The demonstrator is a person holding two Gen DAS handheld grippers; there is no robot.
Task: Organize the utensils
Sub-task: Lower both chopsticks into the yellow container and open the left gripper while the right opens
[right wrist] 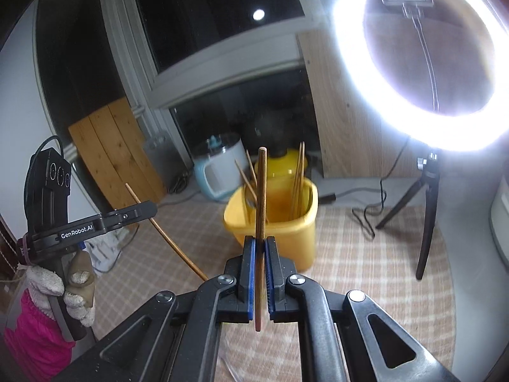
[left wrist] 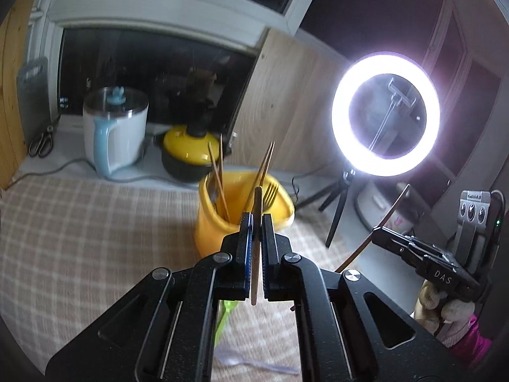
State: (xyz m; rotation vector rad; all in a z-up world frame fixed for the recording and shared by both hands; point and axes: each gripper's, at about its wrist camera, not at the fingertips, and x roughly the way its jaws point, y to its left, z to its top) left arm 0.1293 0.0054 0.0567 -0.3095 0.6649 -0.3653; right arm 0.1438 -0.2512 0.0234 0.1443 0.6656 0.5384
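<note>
A checked beige cloth covers the table under a dark window, and a bright ring light stands on a tripod at the right. A white kettle and a yellow-lidded pot sit behind. One gripper reads "GenRobot.AI", the other "DAS". Both gloved hands hold their grippers raised and tilted downward toward the yellow cup, which holds chopsticks and a fork. The left gripper is clenched on a wooden chopstick; the right gripper grasps a brown chopstick.
</note>
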